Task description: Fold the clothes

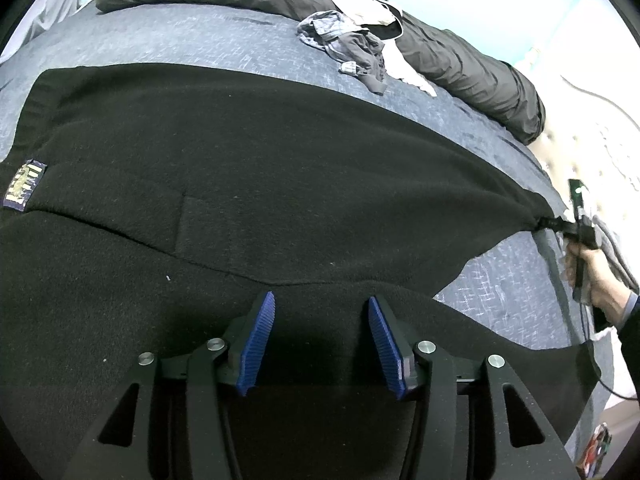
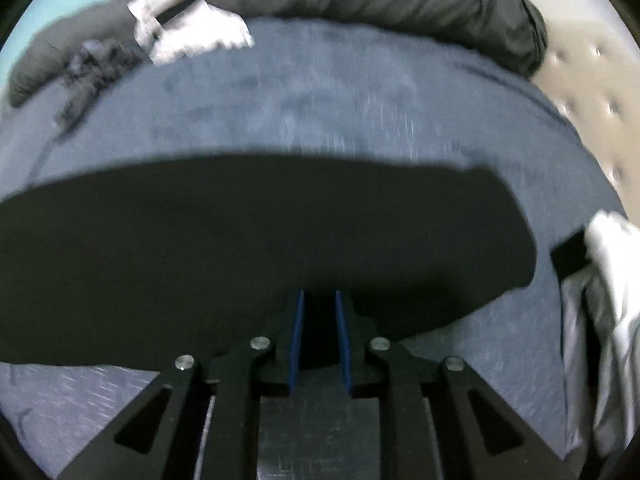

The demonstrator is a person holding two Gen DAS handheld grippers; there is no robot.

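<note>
Fleece, black (image 1: 248,184), lies spread across the blue-grey bed cover (image 1: 192,36), its far edge straight and flat. Its right corner is drawn taut, pinched in the closed right gripper (image 1: 554,224), held by a hand (image 1: 592,276). The left gripper (image 1: 320,336) hangs above the near hem, jaws apart, holding nothing. Bare cover lies beyond, then crumpled clothes (image 1: 352,48) against a dark bolster (image 1: 472,64) by a tufted headboard (image 2: 592,80).

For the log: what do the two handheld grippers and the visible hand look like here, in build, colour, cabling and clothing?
Both are black linkage frames with round silver pivot bolts and ribbed blue pads: the left gripper and the right gripper. Seen from the left wrist view, the right gripper has a pistol-style black handle, a small upright black module with a green light, and trailing dark cables. The hand shows a dark sleeve over a light cuff.
</note>
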